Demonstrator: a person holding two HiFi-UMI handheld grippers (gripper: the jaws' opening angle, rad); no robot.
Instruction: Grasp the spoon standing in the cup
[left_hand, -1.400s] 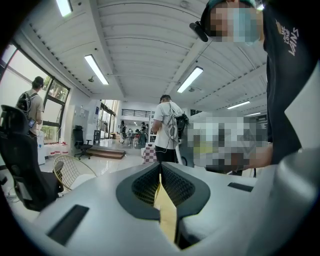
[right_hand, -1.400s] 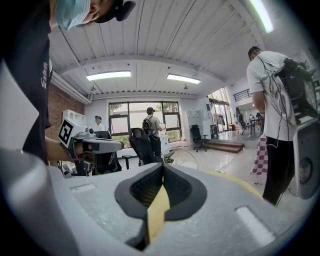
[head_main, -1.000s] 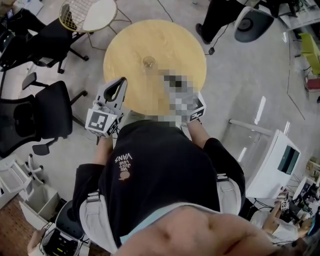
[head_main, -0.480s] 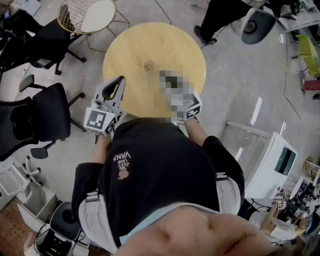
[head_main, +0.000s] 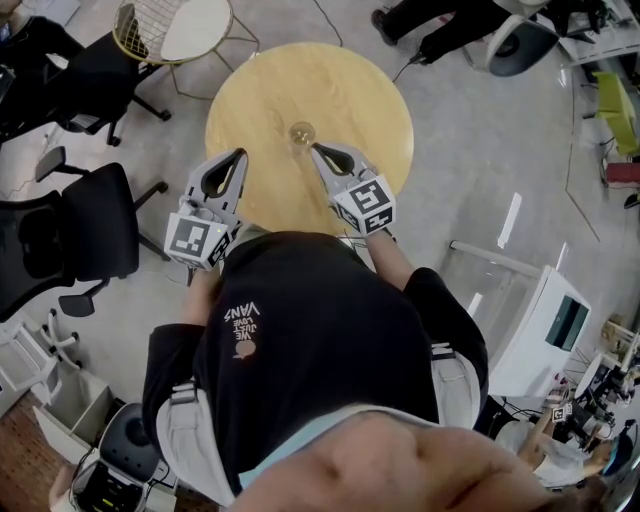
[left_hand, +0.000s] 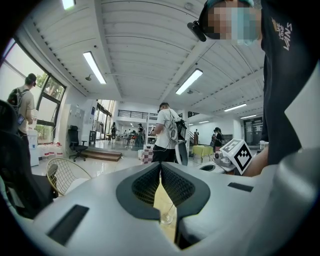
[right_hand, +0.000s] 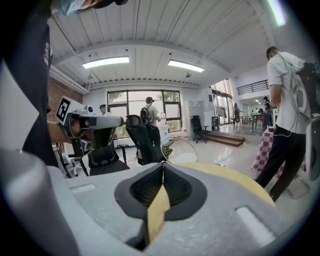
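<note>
Both forearms out front, elbows bent, one claw per hand, both aimed slightly down over the near half of the round wooden desk (head_main: 350, 90). Left claw (head_main: 238, 156) hangs by the desk's left edge, tips together, nothing between them. Right claw (head_main: 314, 149) is also pinched together and empty, tips just beside the cup (head_main: 300, 132). That's 1 clear glass cup, standing near the desk's centre. A thin slanted line inside it, seen in the left gripper view, may be the spoon (left_hand: 170, 210), too small to be sure. Writing: "VANS" on the person's black top (head_main: 245, 312). Count: 2 claws, 2 marker cubes, 1 cup, 1 desk.
</note>
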